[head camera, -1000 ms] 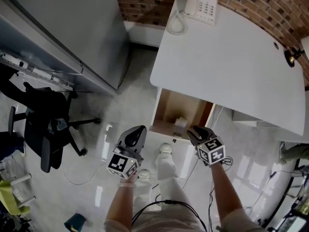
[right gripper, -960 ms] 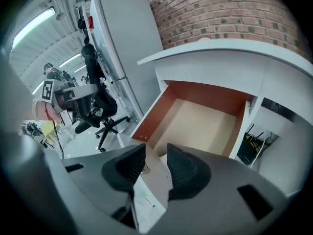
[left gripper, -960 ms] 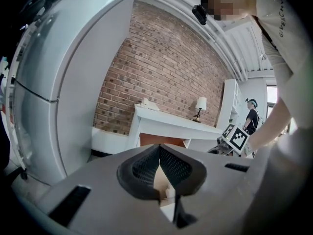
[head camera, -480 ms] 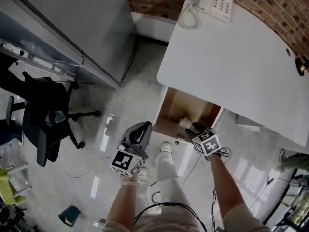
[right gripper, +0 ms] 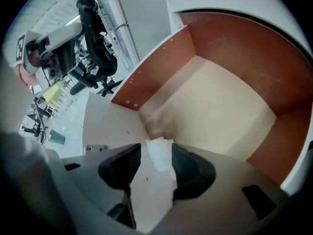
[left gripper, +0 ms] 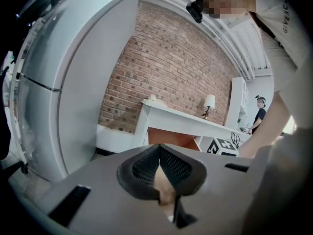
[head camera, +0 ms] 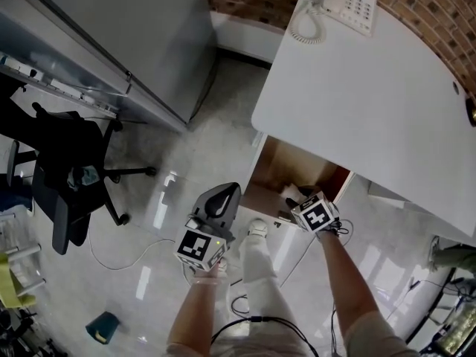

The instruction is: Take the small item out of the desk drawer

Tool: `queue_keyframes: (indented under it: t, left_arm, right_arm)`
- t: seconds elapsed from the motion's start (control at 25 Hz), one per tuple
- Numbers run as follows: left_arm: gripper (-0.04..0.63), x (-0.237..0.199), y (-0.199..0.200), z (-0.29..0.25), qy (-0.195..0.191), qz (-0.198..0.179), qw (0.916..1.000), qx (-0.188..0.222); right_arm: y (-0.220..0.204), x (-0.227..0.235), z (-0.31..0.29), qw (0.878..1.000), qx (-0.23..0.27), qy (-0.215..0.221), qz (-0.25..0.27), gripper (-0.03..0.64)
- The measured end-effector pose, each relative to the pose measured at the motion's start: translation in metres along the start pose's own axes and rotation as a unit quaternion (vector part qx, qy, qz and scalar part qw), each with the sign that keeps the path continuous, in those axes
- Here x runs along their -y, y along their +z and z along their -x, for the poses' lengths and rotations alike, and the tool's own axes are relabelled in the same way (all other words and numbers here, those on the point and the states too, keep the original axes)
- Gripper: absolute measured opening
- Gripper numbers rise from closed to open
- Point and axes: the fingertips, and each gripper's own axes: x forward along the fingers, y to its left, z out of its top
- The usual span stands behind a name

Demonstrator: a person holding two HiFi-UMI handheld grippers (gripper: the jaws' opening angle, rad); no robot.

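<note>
**Right jaws astride the white item, near corner of drawer**

- Right gripper (right gripper: 157, 152): pointed steeply down into the open drawer. Its jaws are spread wide and have just been opening. The small white paper-like item with a ragged top edge (right gripper: 161, 164) stands between them. The pads flank it, and I see no squeeze.
- Left gripper (left gripper: 160, 148): held outside the drawer, level with its front. Its jaws are pressed together on nothing.
- Item's place: it sits on the pale drawer floor in the near corner, where the white front panel meets a side wall.
- Handling (judgement): probably very light, soft and easily crushed. It should not be slippery or breakable, but it could tear or fold. Take it across its two flat sides, a little below the ragged edge, with a gentle close. A grip at the very top may only pinch a flap.
- Edges: the reddish-brown drawer wall (right gripper: 161, 67) is near the left jaw, and the front panel is just behind both jaws. There is little room to shift that way. The rest of the drawer floor is bare, so there is room to move toward the far side.
- Overhead: the white desk top (head camera: 372, 103) overhangs the back of the drawer. A lift should go up and toward the person, not backward.
- Farther off: the black office chair (head camera: 67, 177) and the grey cabinet (head camera: 111, 36) are well apart. The cream telephone (head camera: 349, 2) sits at the desk's far end.
</note>
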Motion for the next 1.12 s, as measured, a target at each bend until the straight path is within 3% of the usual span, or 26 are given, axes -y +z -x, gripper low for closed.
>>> queue_keyframes:
  t: [0.32, 0.72, 1.12]
  left_arm:
    - [0.005, -0.012, -0.008, 0.001, 0.013, 0.013, 0.9998, 0.001]
    - [0.005, -0.023, -0.013, 0.002, 0.024, 0.023, 0.9994, 0.005]
    - [0.005, -0.025, -0.022, 0.008, 0.032, 0.039, 0.9987, 0.003]
  right_arm:
    - [-0.016, 0.004, -0.029, 0.996, -0.079, 0.001, 0.033, 0.219]
    - [-0.016, 0.012, -0.043, 0.991, -0.110, -0.016, 0.076, 0.212]
    - [-0.012, 0.008, -0.052, 0.991, -0.104, 0.022, 0.081, 0.170]
